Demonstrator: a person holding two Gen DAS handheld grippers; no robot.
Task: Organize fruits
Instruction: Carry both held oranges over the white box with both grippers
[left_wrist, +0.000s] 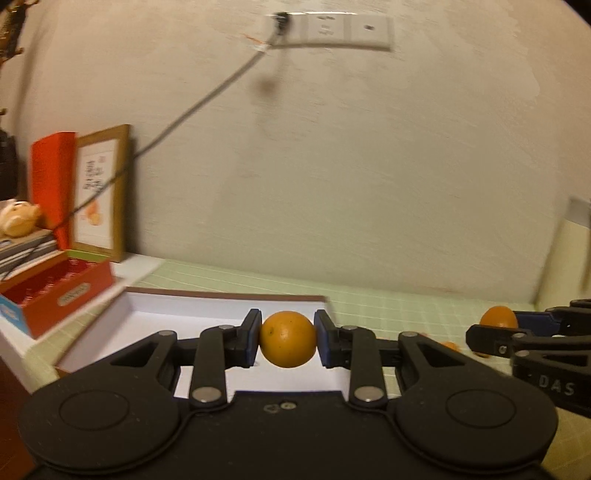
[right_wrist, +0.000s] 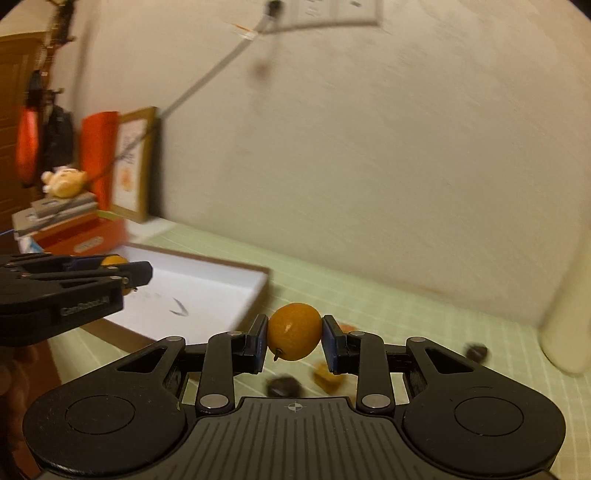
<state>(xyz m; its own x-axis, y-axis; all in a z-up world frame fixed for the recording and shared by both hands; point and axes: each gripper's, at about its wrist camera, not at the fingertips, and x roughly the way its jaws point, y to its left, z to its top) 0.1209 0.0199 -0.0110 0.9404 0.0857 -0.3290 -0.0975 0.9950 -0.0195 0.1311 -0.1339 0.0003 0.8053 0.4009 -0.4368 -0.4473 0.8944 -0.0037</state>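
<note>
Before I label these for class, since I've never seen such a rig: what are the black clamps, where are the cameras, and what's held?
They are two hand-held grippers, one in each of a person's hands; no robot arm. Each carries a fisheye camera looking along its fingers, so each picture shows its own gripper at the bottom. The left gripper is shut on an orange fruit, above a white tray. The right gripper is shut on another orange fruit, over a green checked cloth. Small dark and orange bits on the cloth are too blurred to name.
</note>
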